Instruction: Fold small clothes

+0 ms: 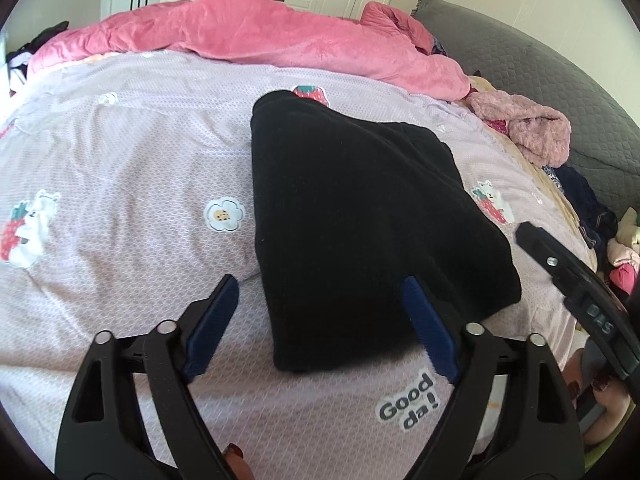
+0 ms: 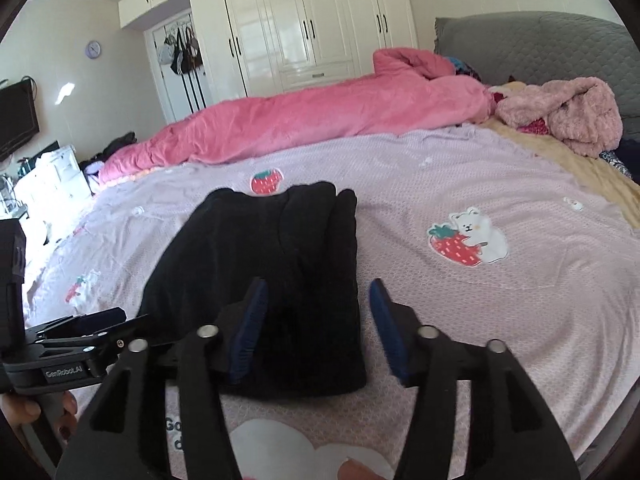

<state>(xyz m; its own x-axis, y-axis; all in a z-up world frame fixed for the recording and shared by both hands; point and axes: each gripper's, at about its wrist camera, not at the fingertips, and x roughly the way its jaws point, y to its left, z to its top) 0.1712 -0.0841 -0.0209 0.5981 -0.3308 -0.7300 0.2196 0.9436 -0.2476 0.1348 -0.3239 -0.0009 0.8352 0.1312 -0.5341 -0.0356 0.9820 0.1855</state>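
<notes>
Both claws (image 1: 320,320) (image 2: 316,320) agape over the folded black garment (image 1: 360,220).

A: Both views are bright and evenly lit, soft daylight. In the right wrist view the white furniture (image 2: 48,184) at the left edge is blown out, so the light comes from that side.

B: Glare elsewhere?

A: A sheen on the glossy wardrobe doors (image 2: 296,28). The black garment (image 2: 256,264) is so dark that its folds barely read, and it casts a faint shadow at its near edge on the bedspread (image 1: 120,152).

B: Sharpness?

A: The middle is sharp. Fisheye bending curves the bed and walls, with black vignette corners. The fingertip at the bottom edge of each view is blurred.
</notes>
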